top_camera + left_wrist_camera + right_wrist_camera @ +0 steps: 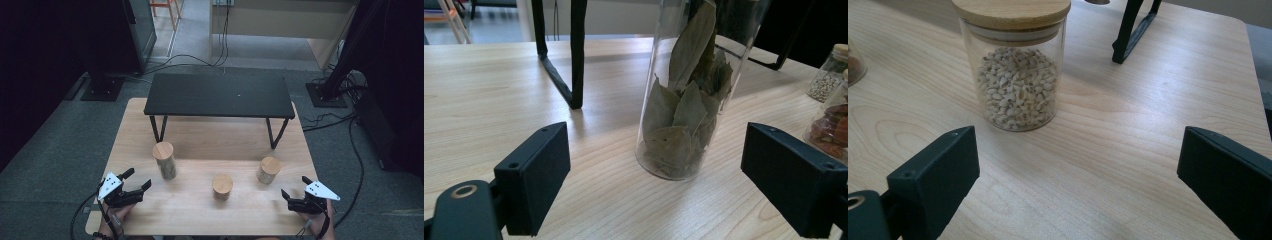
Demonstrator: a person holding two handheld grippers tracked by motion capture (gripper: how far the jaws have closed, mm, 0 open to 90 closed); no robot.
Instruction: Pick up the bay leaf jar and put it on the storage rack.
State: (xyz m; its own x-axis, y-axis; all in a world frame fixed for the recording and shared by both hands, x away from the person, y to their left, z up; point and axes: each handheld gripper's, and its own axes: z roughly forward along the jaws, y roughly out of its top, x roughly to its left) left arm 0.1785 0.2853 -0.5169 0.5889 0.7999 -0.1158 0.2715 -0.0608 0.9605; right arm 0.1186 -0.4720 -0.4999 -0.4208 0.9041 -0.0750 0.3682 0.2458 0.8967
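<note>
Jars stand in a loose row across the front half of the wooden table (210, 137), three in all, each upright under a wooden lid. We note the tall jar of bay leaves (684, 100) nearest the left edge, directly ahead of the left gripper (138, 180) and just short of its reach — the jaws stand apart, with nothing between them. The jar of pale seeds (1015, 75) sits toward the right edge, ahead of the right gripper (295, 190), whose jaws are likewise spread wide and empty. The third jar (222, 187) stands between the two, closest to the front edge. Both grippers hover at the front corners, left and right. A black shelf (219, 95) on angled legs spans the rear half of the surface — its top is bare.
</note>
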